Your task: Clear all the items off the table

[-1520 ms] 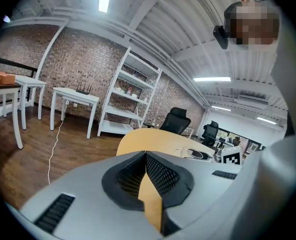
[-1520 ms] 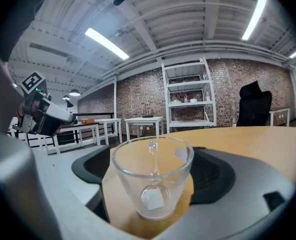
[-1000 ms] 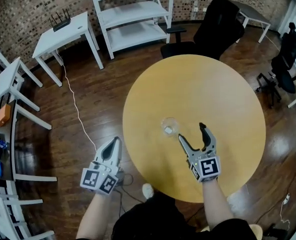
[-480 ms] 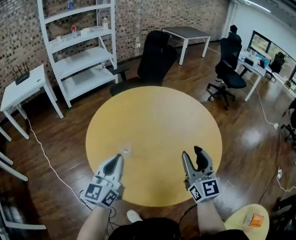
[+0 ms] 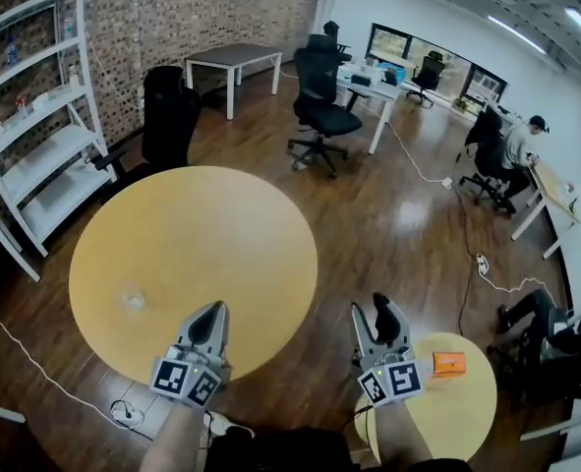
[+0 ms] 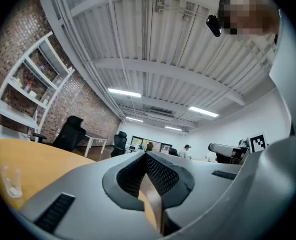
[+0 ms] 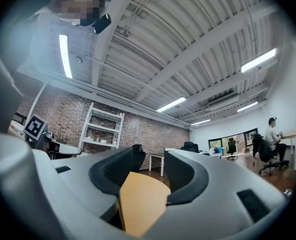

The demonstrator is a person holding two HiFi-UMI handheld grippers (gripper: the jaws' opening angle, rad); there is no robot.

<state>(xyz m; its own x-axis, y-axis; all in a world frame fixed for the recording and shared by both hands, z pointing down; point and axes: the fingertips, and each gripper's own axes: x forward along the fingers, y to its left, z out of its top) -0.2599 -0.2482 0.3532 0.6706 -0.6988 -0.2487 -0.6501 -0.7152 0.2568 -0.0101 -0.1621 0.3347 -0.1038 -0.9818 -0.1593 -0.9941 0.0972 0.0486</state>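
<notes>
Left gripper [image 5: 215,311]: jaws pressed together with nothing in them, tip over the near edge of the table [image 5: 221,224]
Right gripper [image 5: 371,309]: jaws partly apart and empty, over the floor between the table and a small round table [image 5: 467,416]
Glass [image 5: 133,298]: clear, on the table near its left side, well apart from both grippers
Small round table: at lower right, with an orange box [image 5: 448,364] on it

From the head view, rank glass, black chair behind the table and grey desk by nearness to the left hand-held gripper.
1. Glass, on the round table, front left.
2. Black chair, beyond the table's far edge.
3. Grey desk, far back.
</notes>
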